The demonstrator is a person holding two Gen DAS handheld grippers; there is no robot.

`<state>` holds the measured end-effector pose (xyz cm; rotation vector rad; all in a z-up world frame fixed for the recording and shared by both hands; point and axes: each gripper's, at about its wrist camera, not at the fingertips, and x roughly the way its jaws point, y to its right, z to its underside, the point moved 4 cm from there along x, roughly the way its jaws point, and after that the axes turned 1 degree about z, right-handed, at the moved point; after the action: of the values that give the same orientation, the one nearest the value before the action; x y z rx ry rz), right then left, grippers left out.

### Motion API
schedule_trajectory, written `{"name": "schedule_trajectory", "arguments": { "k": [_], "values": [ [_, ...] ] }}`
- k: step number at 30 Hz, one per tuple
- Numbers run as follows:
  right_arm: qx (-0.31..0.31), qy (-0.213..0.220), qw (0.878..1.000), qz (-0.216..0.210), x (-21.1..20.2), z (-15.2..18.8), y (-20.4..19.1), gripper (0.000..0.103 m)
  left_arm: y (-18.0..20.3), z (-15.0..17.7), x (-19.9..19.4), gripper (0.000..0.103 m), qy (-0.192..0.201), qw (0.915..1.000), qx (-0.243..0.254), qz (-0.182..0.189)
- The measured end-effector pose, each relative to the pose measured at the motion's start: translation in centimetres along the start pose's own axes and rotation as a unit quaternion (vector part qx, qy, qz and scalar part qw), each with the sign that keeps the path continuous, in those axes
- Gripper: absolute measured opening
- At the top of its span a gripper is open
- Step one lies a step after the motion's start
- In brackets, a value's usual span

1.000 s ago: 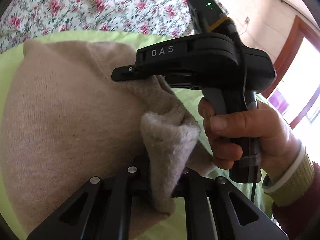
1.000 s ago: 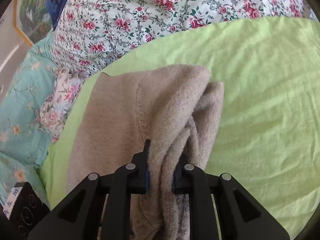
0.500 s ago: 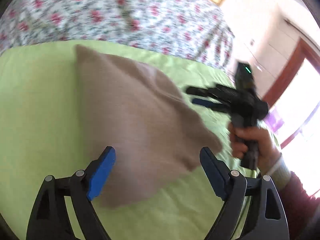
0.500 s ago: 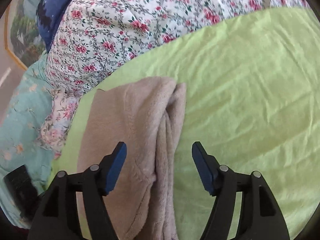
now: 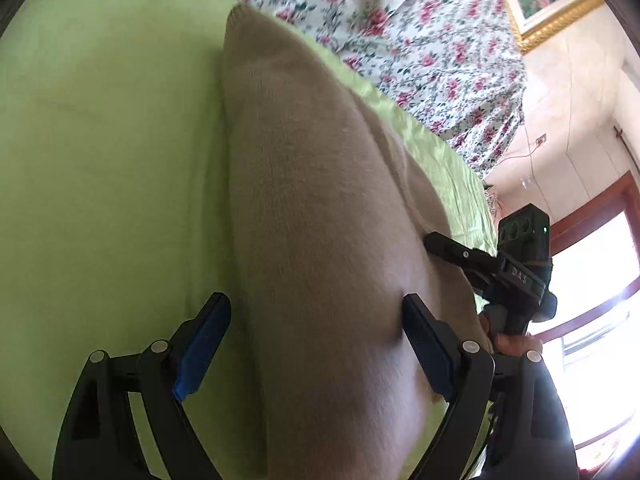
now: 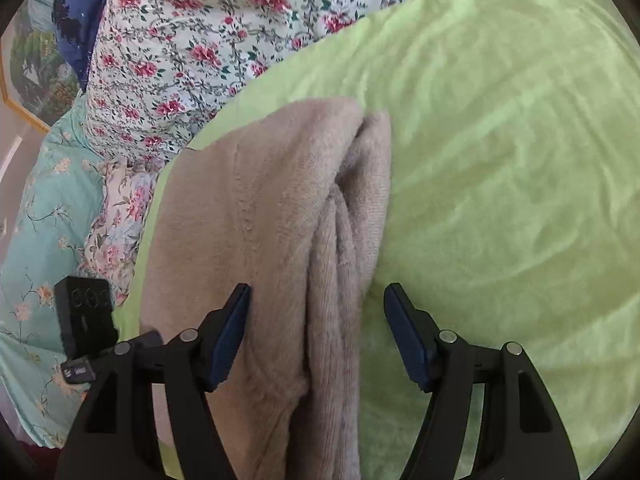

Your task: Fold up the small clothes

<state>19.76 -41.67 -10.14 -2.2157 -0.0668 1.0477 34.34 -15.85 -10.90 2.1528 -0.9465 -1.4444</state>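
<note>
Both hand-held grippers, left (image 5: 316, 340) and right (image 6: 316, 330), released, straddle the fuzzy beige folded garment (image 6: 272, 208).

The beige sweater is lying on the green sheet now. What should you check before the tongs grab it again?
1. Left tongs open: ok, blue pads wide apart.
2. Right tongs open: ok.
3. Beige sweater released and resting on the green sheet: ok.
4. Folded edge tidy: not ok, layers bunch unevenly at its right side.
5. Sweater between right tongs' pads: ok, bunched layers sit in the gap.
6. Far corner flat: cannot tell.
</note>
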Motion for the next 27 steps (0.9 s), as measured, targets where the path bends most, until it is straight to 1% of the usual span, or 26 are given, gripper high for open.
{"name": "schedule_trajectory", "arguments": {
  "k": [2, 3, 4, 5, 7, 9, 11, 14, 16, 18, 19, 21, 25, 27],
  "values": [
    [-0.004, -0.008, 1.0, -0.01, 0.8, 0.1, -0.1, 0.068, -0.4, -0.4, 1.2, 0.088, -0.008, 0.9998, -0.009, 0.013],
    [-0.009, -0.008, 1.0, -0.012, 1.1, 0.2, -0.2, 0.057, -0.6, -0.7, 1.6, 0.084, -0.007, 0.9998, -0.009, 0.016],
    [-0.012, -0.017, 1.0, -0.016, 1.6, 0.4, -0.6, 0.041, -0.7, -0.8, 1.9, 0.08, 0.0, 0.9998, -0.002, 0.018],
    [-0.01, -0.023, 1.0, -0.018, 1.8, 0.6, -0.8, 0.041, -0.5, -0.7, 1.8, 0.069, 0.003, 0.9998, 0.007, 0.019],
    [-0.025, -0.013, 1.0, 0.0, 1.5, 0.8, -1.8, 0.034, -0.2, -0.7, 1.6, 0.062, 0.007, 0.9997, 0.019, 0.013],
    [-0.029, 0.0, 1.0, 0.001, 0.7, 1.1, -3.1, 0.032, 0.4, -0.4, 0.7, 0.053, 0.017, 0.9992, 0.033, 0.011],
    [-0.036, 0.012, 0.999, -0.01, 0.0, 1.6, -5.0, 0.031, 0.6, -0.1, -0.6, 0.049, 0.024, 0.9989, 0.038, 0.014],
    [-0.054, 0.018, 0.998, -0.035, -0.2, 3.2, -8.6, 0.031, 0.6, 0.8, -4.1, 0.049, 0.04, 0.998, 0.046, 0.016],
    [-0.066, 0.018, 0.996, -0.051, 0.3, 4.1, -10.8, 0.031, 0.0, 1.8, -7.4, 0.049, 0.053, 0.9973, 0.05, 0.011],
    [-0.077, 0.014, 0.994, -0.071, 1.1, 4.9, -13.3, 0.031, -0.7, 2.7, -10.0, 0.049, 0.061, 0.9967, 0.053, 0.004],
    [-0.082, 0.01, 0.994, -0.078, 1.6, 5.3, -14.4, 0.031, -1.5, 3.4, -11.9, 0.049, 0.065, 0.9964, 0.054, -0.006],
    [-0.088, -0.002, 0.992, -0.093, 2.9, 6.3, -16.6, 0.031, -2.6, 4.5, -14.2, 0.049, 0.069, 0.996, 0.052, -0.02],
    [-0.093, -0.033, 0.988, -0.121, 5.6, 8.7, -19.4, 0.031, -5.4, 7.2, -18.3, 0.049, 0.075, 0.9953, 0.039, -0.047],
    [-0.094, -0.047, 0.987, -0.12, 6.9, 10.0, -19.8, 0.031, -6.9, 8.7, -19.8, 0.05, 0.078, 0.9948, 0.031, -0.057]
  ]
}}
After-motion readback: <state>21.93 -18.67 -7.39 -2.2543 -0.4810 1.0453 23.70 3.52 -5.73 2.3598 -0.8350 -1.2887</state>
